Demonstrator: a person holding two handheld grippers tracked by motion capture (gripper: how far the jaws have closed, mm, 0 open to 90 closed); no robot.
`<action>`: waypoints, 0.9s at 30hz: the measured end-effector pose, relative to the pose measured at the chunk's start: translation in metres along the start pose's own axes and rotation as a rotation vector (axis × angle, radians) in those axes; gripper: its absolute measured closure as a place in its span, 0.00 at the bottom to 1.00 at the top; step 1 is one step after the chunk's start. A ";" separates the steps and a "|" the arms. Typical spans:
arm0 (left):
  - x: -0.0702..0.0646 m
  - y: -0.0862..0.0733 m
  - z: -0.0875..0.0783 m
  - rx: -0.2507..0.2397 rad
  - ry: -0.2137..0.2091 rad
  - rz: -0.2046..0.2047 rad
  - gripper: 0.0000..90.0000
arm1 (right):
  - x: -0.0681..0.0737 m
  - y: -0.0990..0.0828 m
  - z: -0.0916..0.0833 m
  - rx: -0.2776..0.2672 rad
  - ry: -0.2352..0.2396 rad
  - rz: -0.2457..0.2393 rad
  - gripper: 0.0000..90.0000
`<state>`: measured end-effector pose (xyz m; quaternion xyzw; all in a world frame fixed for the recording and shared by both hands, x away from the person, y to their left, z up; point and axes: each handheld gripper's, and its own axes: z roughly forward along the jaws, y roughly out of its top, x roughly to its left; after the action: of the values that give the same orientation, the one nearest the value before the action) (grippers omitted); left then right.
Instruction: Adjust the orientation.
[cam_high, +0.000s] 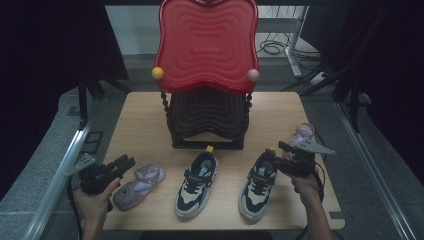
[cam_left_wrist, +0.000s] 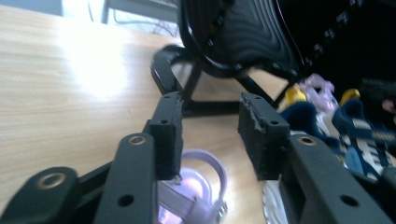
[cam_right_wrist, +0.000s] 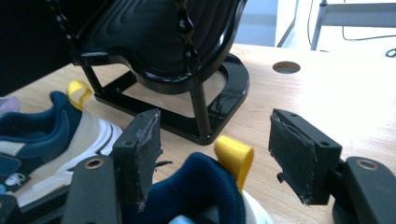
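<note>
Two hand-held grippers hovering near the rack (cam_high: 207, 125): left hand-held gripper (cam_high: 127, 163) released above the sandal (cam_high: 137, 186), right hand-held gripper (cam_high: 276, 150) released, straddling the sneaker (cam_high: 257, 184) heel.

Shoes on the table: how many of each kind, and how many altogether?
Navy and white sneakers: 2, one at centre and one at the right hand-held gripper
Purple sandals: 2, one front left and one far right
Total: 4 shoes
</note>
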<state>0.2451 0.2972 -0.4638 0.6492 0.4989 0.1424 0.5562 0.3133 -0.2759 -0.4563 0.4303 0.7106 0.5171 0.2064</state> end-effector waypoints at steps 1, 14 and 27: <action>-0.001 0.000 0.000 0.008 -0.001 0.004 0.70 | 0.001 0.000 -0.001 -0.004 0.008 0.006 0.39; -0.004 0.000 0.006 0.079 -0.029 0.060 0.99 | -0.004 -0.006 -0.012 -0.040 -0.013 0.091 0.39; -0.022 -0.007 -0.008 0.112 0.030 0.085 1.00 | -0.008 -0.015 -0.007 -0.037 0.041 0.129 0.39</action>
<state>0.2254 0.2838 -0.4593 0.6978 0.4862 0.1473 0.5049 0.3068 -0.2877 -0.4682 0.4607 0.6758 0.5510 0.1657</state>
